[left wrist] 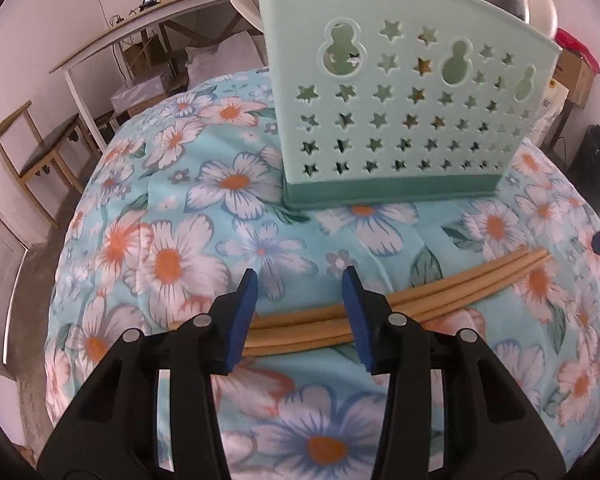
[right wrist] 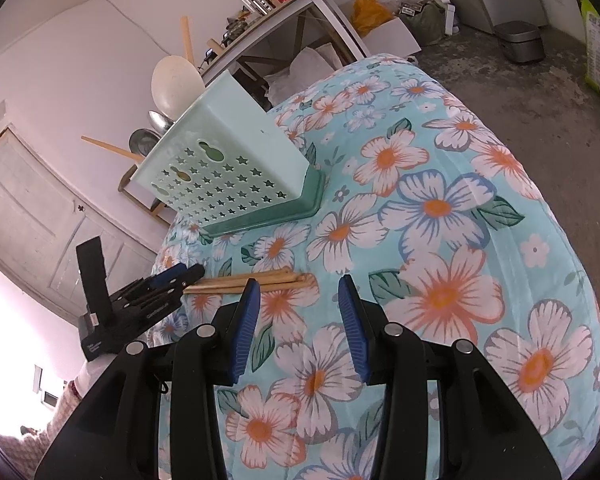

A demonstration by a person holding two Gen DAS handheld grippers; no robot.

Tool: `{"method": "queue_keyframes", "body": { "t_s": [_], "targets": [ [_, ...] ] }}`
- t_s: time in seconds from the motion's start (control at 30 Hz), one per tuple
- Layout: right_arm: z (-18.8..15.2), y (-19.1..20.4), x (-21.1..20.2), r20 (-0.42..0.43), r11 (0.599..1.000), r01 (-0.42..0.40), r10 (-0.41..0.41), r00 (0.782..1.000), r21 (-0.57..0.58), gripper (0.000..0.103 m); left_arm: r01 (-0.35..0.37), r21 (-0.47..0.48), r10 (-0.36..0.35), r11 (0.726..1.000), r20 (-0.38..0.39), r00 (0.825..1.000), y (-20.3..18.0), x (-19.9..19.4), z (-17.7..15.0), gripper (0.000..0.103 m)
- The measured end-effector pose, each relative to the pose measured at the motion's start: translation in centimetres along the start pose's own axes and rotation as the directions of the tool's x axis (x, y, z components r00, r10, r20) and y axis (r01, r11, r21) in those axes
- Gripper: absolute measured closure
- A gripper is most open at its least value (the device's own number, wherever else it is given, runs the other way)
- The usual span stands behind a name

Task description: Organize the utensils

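The left gripper (left wrist: 300, 292) is spread over the chopsticks (left wrist: 440, 292) on the flowery cloth (left wrist: 180, 260), not pinching them. The right gripper (right wrist: 298, 300) is spread and holds nothing. The green holder (left wrist: 400, 100) stands just behind

We see small white lettering on the black body of the left gripper (right wrist: 176, 274), too tiny to read; no other legible text.

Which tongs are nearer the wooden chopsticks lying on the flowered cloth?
Left. The left tongs straddle the chopsticks, blue pads on either side, not pressing. The right tongs stand open beside the other end of the chopsticks, over bare cloth.
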State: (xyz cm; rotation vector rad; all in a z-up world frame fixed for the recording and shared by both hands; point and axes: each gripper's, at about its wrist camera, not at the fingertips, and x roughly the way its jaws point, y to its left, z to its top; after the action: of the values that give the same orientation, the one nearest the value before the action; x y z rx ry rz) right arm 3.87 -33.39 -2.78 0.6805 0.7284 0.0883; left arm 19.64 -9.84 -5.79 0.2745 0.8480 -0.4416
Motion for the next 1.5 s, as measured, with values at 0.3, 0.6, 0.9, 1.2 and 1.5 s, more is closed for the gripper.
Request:
{"method": "queue_keyframes", "body": {
  "t_s": [0.3,0.6,0.9,1.2,1.5],
  "targets": [
    [-0.1,0.3,-0.2,0.006,1.0,-0.005,0.005,1.0,-0.003,0.063,0.067,0.007,-0.067,0.998,-0.018,0.998,-0.6,-3.1,-2.5,0.062],
    [-0.2,0.6,-0.8,0.015,1.0,-0.017,0.017,1.0,-0.002,0.063,0.09,0.036,-0.089,0.995,-0.021,0.996,-1.9,-5.4,-5.5,0.062],
    [0.0,0.1,-1.4,0.033,1.0,-0.013,0.013,0.999,0.004,0.063,0.131,0.061,-0.129,0.99,-0.029,0.991,-2.3,-7.2,-7.4,0.062],
    [0.6,-1.1,-2.7,0.066,1.0,0.002,-0.004,0.998,0.028,0.063,0.175,0.216,-0.189,0.961,0.045,0.981,-6.2,-8.6,-6.5,0.062],
    [0.7,-1.5,-2.5,0.055,0.999,-0.004,0.002,0.998,0.033,0.063,0.1,0.342,-0.136,0.934,0.082,0.987,-9.2,-7.3,-4.0,0.066]
  ]
}}
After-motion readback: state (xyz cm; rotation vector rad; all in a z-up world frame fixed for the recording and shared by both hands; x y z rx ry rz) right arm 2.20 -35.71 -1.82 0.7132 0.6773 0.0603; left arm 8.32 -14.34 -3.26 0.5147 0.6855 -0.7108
